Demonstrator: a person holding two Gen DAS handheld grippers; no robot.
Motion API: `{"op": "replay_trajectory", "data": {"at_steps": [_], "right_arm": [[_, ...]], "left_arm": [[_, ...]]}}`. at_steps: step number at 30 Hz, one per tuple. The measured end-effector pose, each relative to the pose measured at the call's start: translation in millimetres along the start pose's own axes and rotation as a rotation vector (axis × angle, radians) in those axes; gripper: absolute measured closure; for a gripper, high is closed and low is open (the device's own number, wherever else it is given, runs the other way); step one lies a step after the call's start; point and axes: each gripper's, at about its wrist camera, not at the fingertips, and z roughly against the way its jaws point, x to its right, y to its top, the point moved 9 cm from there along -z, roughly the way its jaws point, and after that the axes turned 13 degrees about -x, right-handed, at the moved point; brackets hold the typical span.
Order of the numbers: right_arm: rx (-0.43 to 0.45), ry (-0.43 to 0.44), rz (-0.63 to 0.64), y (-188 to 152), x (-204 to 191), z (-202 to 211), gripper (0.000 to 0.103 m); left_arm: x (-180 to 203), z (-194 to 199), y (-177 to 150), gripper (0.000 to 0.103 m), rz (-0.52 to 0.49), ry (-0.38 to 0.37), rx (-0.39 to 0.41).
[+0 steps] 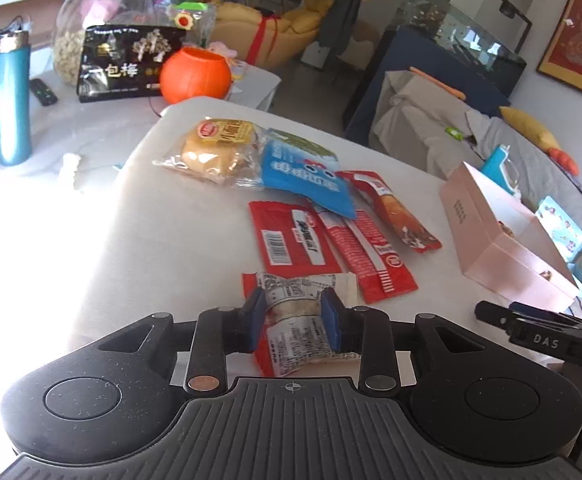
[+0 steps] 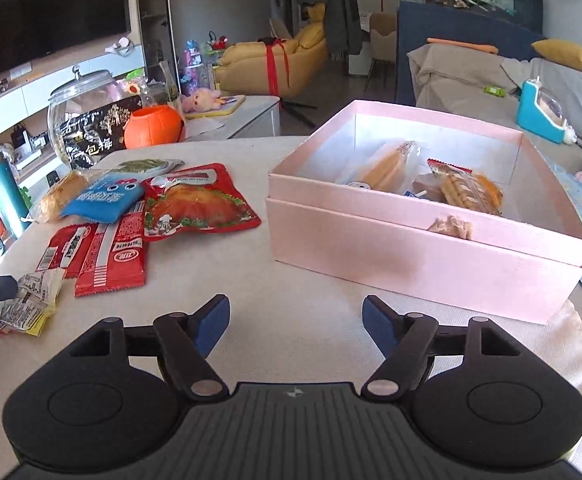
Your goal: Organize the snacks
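A small snack packet [image 1: 299,344] in a newspaper-print wrapper with red ends lies near the front edge of the cloth-covered table. My left gripper [image 1: 293,312] is shut on it, its blue pads pinching the wrapper's middle. Beyond it lie a bun [image 1: 219,144], a blue packet [image 1: 307,176] and several red packets [image 1: 291,236]. In the right wrist view the same packet [image 2: 31,300] sits at the far left. My right gripper [image 2: 295,320] stands open and empty over bare cloth, just in front of the open pink box [image 2: 411,256], which holds several snacks.
On the side table behind stand a glass jar [image 1: 91,20], a black bag [image 1: 127,64], an orange pumpkin bucket [image 1: 195,76] and a teal bottle [image 1: 11,100]. A grey sofa with a blue toy [image 2: 543,112] runs along the right.
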Motion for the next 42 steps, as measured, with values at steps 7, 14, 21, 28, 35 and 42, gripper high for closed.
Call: {"op": "replay_trajectory", "data": {"at_steps": [7,14,21,28,35,42], "right_arm": [[-0.005,-0.020,0.011,1,-3,0,0.029],[-0.114,0.195,-0.044,-4,-48,8,0.029],[-0.143,0.210,0.125,-6,-125,-3,0.022],[-0.118,0.125,0.146,-9,-104,5,0.039],[-0.106,0.060,0.029,-16,-34,11,0.038],[-0.084,0.047,-0.005,-23,-9,11,0.026]], "left_arm": [[53,-26,-5,0.066,-0.134,-0.214,-0.109],[24,-2,29,0.066,-0.106,-0.156,-0.003],[-11,8,36,0.066,-0.049,-0.080,0.012],[-7,13,23,0.066,-0.088,-0.074,-0.010],[7,6,13,0.066,-0.194,-0.044,-0.048],[12,-3,35,0.066,-0.203,-0.027,-0.041]]}}
